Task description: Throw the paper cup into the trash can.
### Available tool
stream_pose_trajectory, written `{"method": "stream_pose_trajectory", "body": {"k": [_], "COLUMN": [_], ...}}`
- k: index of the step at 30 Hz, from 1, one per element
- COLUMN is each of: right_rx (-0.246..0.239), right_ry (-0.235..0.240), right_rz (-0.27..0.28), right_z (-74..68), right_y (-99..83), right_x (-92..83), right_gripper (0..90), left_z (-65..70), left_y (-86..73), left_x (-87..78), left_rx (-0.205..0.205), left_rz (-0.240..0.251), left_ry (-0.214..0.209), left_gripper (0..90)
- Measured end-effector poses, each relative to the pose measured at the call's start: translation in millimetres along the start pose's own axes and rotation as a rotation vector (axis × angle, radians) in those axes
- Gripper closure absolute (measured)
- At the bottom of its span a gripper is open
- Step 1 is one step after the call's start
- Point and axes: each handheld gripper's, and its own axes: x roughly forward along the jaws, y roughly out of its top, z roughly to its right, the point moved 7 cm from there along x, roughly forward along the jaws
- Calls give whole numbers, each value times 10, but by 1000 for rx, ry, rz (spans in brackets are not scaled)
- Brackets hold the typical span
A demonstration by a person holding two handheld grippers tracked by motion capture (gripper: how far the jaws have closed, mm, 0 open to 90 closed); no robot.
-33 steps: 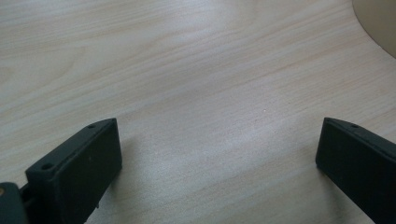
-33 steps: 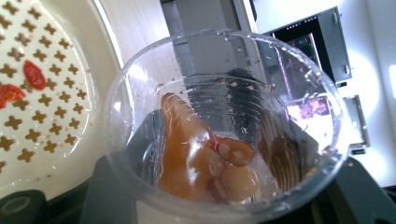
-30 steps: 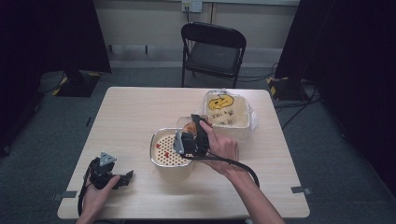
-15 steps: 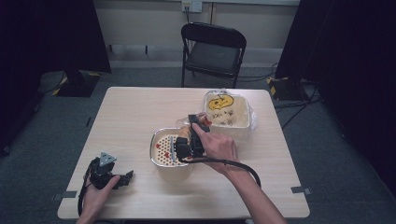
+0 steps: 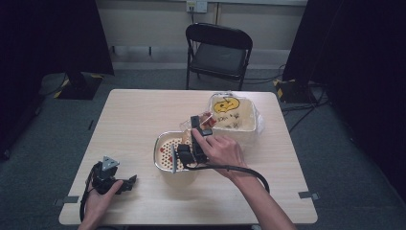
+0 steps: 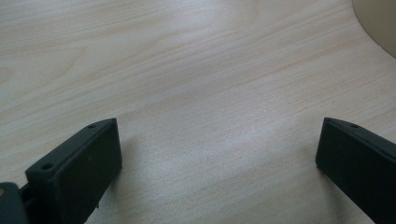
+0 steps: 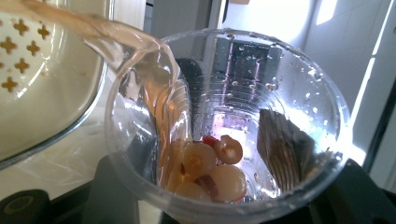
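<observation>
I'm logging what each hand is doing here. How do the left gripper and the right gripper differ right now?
The left gripper has its jaws wide apart with only bare table between them; the right gripper is shut on a clear plastic cup. The left gripper rests low near the table's front edge, while the right gripper is raised and tilted beside the perforated strainer bowl. Both are black, two-jawed and hand-held.

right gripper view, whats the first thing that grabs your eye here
A clear plastic cup clamped in the right gripper is tipped on its side, a stream of amber liquid leaving its rim toward the perforated strainer bowl at upper left. Pale round fruit pieces sit against the cup's lower wall. In the high view this happens mid-table, while the left gripper rests open near the table's front left corner.
</observation>
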Motion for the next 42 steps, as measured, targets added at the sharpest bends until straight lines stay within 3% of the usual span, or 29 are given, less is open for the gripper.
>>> {"method": "stream_pose_trajectory", "body": {"k": [5, 10, 13, 15, 16, 23, 25, 26, 28, 30, 31, 33, 34, 35, 36, 37, 38, 40, 42], "right_rx": [-56, -63, -104, -102, -139, -182, -246, -246, -300, -308, -360, -374, -417, -417, -477, -477, -518, -511, -523], "right_ry": [-24, -36, -50, -50, -64, -83, -110, -110, -134, -141, -156, -159, -173, -173, -208, -208, -239, -229, -247], "right_rz": [-15, -19, -25, -28, -25, -33, -36, -36, -43, -43, -37, -39, -40, -40, -44, -44, -49, -22, -39], "right_z": [7, 11, 25, 30, 41, 38, 32, 32, 32, 30, 21, 2, -22, -22, -23, -23, -19, -14, 28], "right_y": [-1, -8, -10, -12, -3, 36, 61, 61, 77, 78, 92, 92, 97, 97, 107, 107, 117, 165, 162], "right_x": [-1, -4, -5, -12, -9, -17, -23, -23, -43, -46, -49, -53, -64, -64, -78, -78, -95, -133, -124], "right_gripper": [462, 466, 468, 469, 470, 475, 480, 480, 484, 485, 486, 487, 487, 487, 488, 488, 488, 488, 489], "left_z": [0, 0, 0, 0, -1, 0, 0, 0, 0, 0, 0, -9, -8, -5, 1, 0, 0, 0, 0], "left_y": [0, 0, 0, 0, 0, 0, 0, 0, 0, 0, 0, -1, -1, 1, 0, 0, 0, 0, 0], "left_x": [0, 0, 0, 0, 0, 0, 0, 0, 0, 0, 0, -3, -3, -2, 0, 0, 0, 0, 0], "left_rx": [1, 0, 1, 0, 0, 0, 0, 0, 0, 0, 1, 10, 10, 6, -1, 0, 0, 0, 0], "left_rz": [0, 0, 0, 0, 0, 0, 0, 0, 0, 0, 0, -4, -4, -1, 0, 0, 0, 0, 0], "left_ry": [0, 0, 0, 0, 0, 0, 0, 0, 0, 0, 0, 3, 3, 3, 0, 0, 0, 0, 0], "left_gripper": [0, 0, 0, 0, 0, 0, 0, 0, 0, 0, 0, 0, 0, 0, 0, 0, 0, 0, 0]}}
